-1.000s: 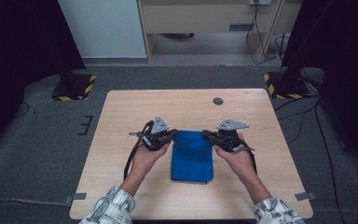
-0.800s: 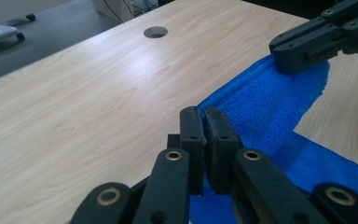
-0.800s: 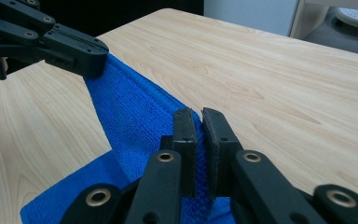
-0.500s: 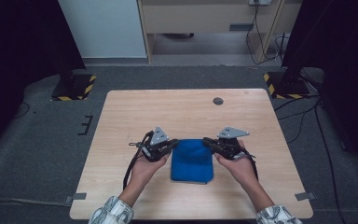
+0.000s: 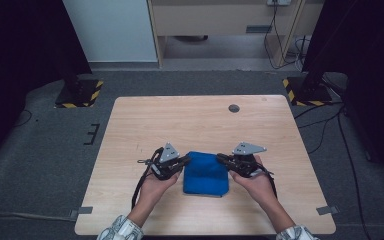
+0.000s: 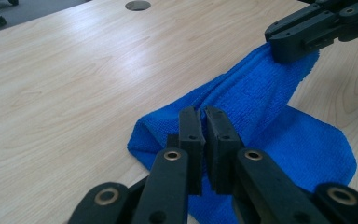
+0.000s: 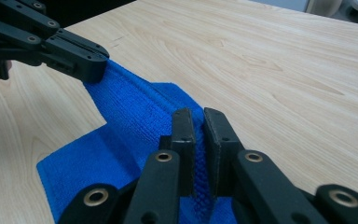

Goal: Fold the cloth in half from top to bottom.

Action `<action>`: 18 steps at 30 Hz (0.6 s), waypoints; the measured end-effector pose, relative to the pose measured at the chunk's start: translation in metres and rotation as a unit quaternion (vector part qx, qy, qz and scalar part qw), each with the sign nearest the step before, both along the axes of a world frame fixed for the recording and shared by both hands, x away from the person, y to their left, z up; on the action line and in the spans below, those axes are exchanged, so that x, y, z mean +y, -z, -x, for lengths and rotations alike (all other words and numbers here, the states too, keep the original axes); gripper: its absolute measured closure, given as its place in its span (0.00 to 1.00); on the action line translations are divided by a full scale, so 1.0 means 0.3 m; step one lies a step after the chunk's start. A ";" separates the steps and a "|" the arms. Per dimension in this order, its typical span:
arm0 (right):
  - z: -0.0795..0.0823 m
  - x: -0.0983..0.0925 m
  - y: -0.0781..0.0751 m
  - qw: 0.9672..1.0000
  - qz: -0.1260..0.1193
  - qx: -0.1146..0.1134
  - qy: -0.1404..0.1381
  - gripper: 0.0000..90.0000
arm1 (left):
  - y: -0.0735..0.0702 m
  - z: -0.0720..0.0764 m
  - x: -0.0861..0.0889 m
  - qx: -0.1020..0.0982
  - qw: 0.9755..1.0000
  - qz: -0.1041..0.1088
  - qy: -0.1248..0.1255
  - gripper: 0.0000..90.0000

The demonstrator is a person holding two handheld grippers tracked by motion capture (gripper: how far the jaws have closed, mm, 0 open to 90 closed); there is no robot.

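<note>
Blue cloth (image 5: 206, 173) lies on the near-centre of the desk (image 5: 200, 120) from above, btwn our left tool (image 5: 186, 161) & right tool (image 5: 221, 159); left tool view: jaws clamped on its folded edge; right tool view: same, jaws clamped on it.

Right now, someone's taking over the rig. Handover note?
Left gripper: shut on the far left corner of the blue cloth.
Right gripper: shut on the far right corner, same edge.
Cloth: near-centre of the table, already doubled, near part flat on the wood, gripped edge raised and stretched between the two jaws.
Done: both corners pinched, fold under way.
Left: probably lay the held edge down to finish the fold, square it, open both jaws and pull back.
</note>
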State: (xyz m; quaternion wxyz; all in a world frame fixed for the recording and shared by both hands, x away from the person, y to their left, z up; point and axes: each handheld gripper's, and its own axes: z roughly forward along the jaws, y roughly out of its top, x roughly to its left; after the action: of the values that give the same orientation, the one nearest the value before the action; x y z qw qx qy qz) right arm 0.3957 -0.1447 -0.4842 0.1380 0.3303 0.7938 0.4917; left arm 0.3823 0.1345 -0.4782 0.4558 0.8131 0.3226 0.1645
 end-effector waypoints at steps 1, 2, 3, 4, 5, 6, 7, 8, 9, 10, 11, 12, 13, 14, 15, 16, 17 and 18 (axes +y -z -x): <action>0.003 -0.001 0.002 1.000 0.000 0.000 -0.002 0.92 | 0.000 0.000 0.000 0.000 1.000 0.000 0.000 0.95; 0.006 -0.001 0.005 1.000 -0.001 0.001 -0.001 0.92 | 0.003 0.002 0.000 0.000 1.000 0.001 0.000 0.95; 0.006 -0.001 0.005 1.000 -0.001 0.001 -0.001 0.92 | 0.006 0.005 0.000 0.001 1.000 0.002 0.001 0.95; 0.011 -0.004 0.014 1.000 0.002 0.004 -0.003 0.92 | 0.008 0.009 0.000 0.002 1.000 0.004 0.001 0.95; 0.012 -0.005 0.016 1.000 0.002 0.003 -0.004 0.92 | 0.010 0.012 0.000 0.002 1.000 0.004 0.002 0.94; 0.015 -0.005 0.018 1.000 0.002 0.003 -0.004 0.92 | 0.013 0.022 0.001 0.002 1.000 0.003 0.005 0.95; 0.018 -0.006 0.019 1.000 0.000 0.003 -0.004 0.92 | 0.014 0.025 0.002 0.002 1.000 0.002 0.006 0.95; 0.020 -0.007 0.019 1.000 0.001 0.002 -0.007 0.92 | 0.016 0.028 0.002 0.003 1.000 0.003 0.006 0.95; 0.022 -0.007 0.019 1.000 0.001 0.002 -0.007 0.92 | 0.018 0.031 0.001 0.003 1.000 0.002 0.007 0.95; 0.024 -0.007 0.019 1.000 0.000 0.001 -0.008 0.92 | 0.018 0.031 0.001 0.003 1.000 0.002 0.007 0.95; 0.024 -0.007 0.019 1.000 0.000 0.001 -0.008 0.92 | 0.020 0.034 0.001 0.003 1.000 0.001 0.008 0.95; 0.032 -0.008 0.022 1.000 0.000 -0.001 -0.009 0.92 | 0.023 0.039 0.001 0.004 1.000 0.000 0.010 0.95; 0.032 -0.008 0.022 1.000 0.000 -0.001 -0.009 0.92 | 0.025 0.043 0.002 0.005 1.000 0.000 0.012 0.95; 0.036 -0.009 0.025 1.000 -0.001 -0.002 -0.009 0.92 | 0.028 0.049 0.004 0.006 1.000 -0.001 0.014 0.94; 0.042 -0.012 0.032 1.000 -0.002 0.001 -0.011 0.92 | 0.030 0.052 0.005 0.006 1.000 -0.002 0.015 0.94; 0.046 -0.013 0.037 1.000 -0.002 0.002 -0.012 0.91 | 0.032 0.056 0.006 0.007 1.000 -0.002 0.016 0.94; 0.051 -0.014 0.043 1.000 -0.002 0.003 -0.013 0.91 | 0.034 0.060 0.006 0.008 1.000 -0.004 0.018 0.94; 0.057 -0.016 0.049 1.000 -0.003 0.005 -0.015 0.91 | 0.035 0.063 0.006 0.008 1.000 -0.005 0.019 0.94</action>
State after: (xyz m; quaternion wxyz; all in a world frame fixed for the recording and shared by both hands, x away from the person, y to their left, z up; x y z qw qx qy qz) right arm 0.3787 -0.1494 -0.4990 0.1261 0.3210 0.7978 0.4945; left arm 0.3634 0.1363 -0.4888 0.4526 0.8225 0.3097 0.1507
